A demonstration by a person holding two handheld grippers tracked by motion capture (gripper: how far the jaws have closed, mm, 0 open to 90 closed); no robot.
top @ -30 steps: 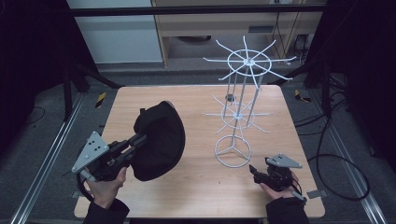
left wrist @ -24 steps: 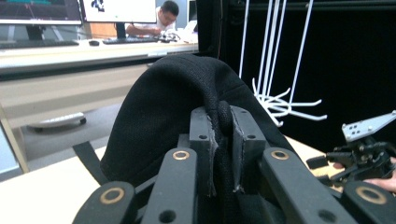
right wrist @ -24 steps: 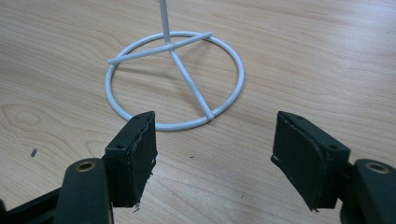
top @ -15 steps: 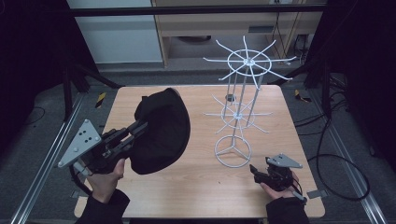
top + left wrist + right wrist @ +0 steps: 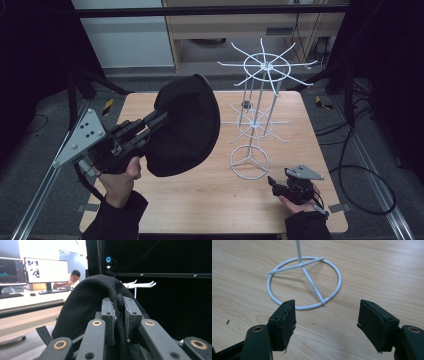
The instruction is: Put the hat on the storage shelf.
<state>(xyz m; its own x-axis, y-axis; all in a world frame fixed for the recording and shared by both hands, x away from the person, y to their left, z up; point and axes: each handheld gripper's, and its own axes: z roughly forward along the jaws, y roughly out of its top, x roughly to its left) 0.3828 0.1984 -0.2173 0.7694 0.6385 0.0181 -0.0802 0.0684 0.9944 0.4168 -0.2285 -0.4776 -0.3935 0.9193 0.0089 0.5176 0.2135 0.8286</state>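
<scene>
In the high view, the left gripper [image 5: 162, 117] is reaching in from the left edge of the bench [image 5: 190, 200], held by a hand [image 5: 119, 175] low at the left, and its jaws are pinching the edge of a black hat [image 5: 187, 125]. The hat is hanging in the air over the left half of the bench, its crown bulging toward the right, close beside a white wire rack [image 5: 255, 120] but apart from it. The rack is standing on its ring base near the middle of the bench, with two tiers of spokes fanning out above. The right gripper [image 5: 274, 182] is sitting low at the near right corner, just right of the rack's base, pointing toward it and holding nothing. In the left gripper view, the left gripper [image 5: 117, 315] is squeezing nearly closed on the thick rolled rim of the hat [image 5: 85, 305], which is rising straight up between the two jaws and curving over to the left; white spokes of the rack [image 5: 140, 285] are peeking out behind the cloth. In the right gripper view, the right gripper [image 5: 327, 320] is standing wide apart over bare bench [image 5: 387, 272], empty, with the rack's ring base [image 5: 304, 283] lying just ahead of the jaws and slightly left of centre.
</scene>
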